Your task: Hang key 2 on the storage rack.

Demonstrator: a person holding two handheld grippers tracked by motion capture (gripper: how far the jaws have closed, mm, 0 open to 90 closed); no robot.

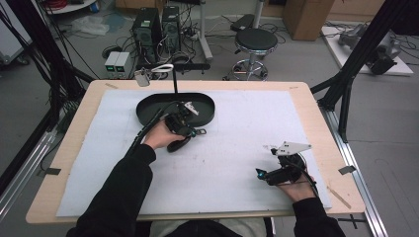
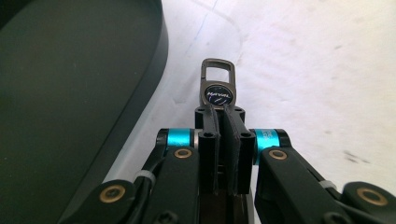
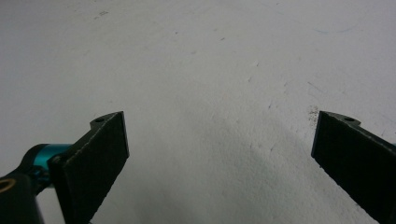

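Nearest the person, the right gripper (image 1: pixel 263 174) rests low over the white foam mat (image 1: pixel 237 148) near the table's front right, its two black jaws spread wide with nothing but bare mat between them in the right gripper view. Well apart from it, farther out and to the left, the left gripper (image 2: pixel 219 109) has its jaws pressed tight together on a small dark metal key-ring clip with a round black badge (image 2: pixel 218 89), pinching its lower end so that the badge and the rectangular loop stick out just beyond the jaw tips, above the mat. The black oval plastic tray (image 2: pixel 70 93) lies just beside this gripper, its rim close along the left of the jaws, and in the high view the tray (image 1: pixel 148 106) sits just past the left hand (image 1: pixel 159 133).
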